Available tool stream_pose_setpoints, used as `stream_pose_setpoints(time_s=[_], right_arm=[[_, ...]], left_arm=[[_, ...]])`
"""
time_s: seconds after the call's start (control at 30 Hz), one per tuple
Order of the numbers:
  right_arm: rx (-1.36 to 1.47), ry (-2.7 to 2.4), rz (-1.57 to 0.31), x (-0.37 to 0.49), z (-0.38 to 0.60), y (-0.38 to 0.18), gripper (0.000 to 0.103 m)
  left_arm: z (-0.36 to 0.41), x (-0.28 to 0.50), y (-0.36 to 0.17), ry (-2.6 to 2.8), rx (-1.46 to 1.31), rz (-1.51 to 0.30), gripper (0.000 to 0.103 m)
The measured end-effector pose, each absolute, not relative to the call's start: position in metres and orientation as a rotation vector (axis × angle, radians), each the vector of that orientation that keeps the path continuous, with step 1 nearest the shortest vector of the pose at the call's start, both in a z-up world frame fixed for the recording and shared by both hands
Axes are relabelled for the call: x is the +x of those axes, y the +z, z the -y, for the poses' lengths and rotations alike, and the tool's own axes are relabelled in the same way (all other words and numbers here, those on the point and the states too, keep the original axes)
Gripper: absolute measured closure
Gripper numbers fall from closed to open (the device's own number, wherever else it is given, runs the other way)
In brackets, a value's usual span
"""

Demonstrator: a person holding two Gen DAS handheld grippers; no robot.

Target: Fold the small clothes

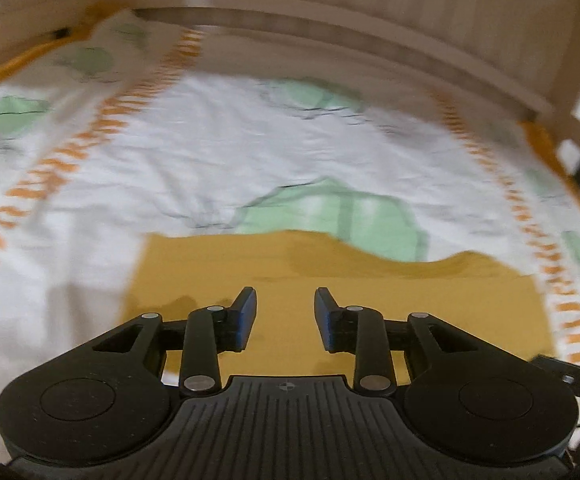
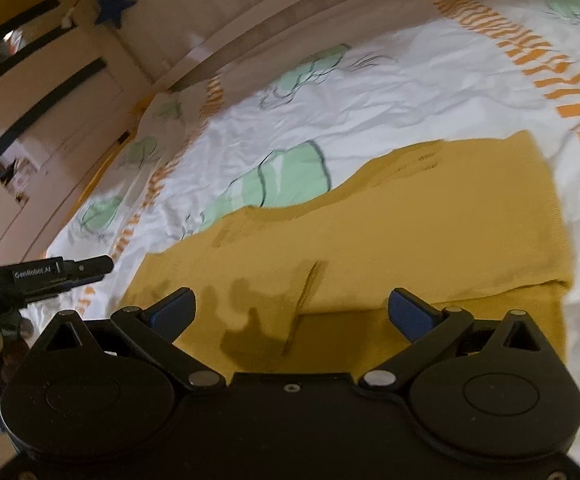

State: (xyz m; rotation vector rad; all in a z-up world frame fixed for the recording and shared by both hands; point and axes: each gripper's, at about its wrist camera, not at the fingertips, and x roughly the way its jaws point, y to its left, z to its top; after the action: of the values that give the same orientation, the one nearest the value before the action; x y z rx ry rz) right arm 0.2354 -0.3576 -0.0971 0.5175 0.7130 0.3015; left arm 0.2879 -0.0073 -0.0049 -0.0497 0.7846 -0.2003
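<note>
A mustard-yellow garment (image 1: 329, 292) lies folded flat on the white bedsheet (image 1: 210, 160), its far edge wavy. My left gripper (image 1: 285, 300) hovers over the garment's near part, its jaws parted a little with nothing between them. In the right wrist view the same yellow garment (image 2: 409, 220) spreads across the middle, with a folded layer edge running near the fingers. My right gripper (image 2: 291, 300) stands wide open above the garment's near edge, empty. The left gripper's body (image 2: 50, 272) shows at the left edge of that view, beside the garment.
The sheet carries green prints (image 1: 329, 216) and orange striped bands (image 1: 90, 140). A pale wooden bed frame (image 1: 369, 12) runs along the far side, with slats (image 1: 577, 128) at the right. A blue star (image 2: 114, 3) hangs on the headboard; cupboards (image 2: 50, 120) stand at the left.
</note>
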Motion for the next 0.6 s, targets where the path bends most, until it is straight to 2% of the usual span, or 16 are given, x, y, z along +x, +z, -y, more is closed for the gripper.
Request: stream_pose_setpoints(time_s=[0.6], right_arm=[[0.597, 0.367, -0.760, 0.261, 0.300, -0.129, 0.000]], left_arm=[[-0.057, 0.331, -0.019, -0.070, -0.100, -0.843, 0.070]])
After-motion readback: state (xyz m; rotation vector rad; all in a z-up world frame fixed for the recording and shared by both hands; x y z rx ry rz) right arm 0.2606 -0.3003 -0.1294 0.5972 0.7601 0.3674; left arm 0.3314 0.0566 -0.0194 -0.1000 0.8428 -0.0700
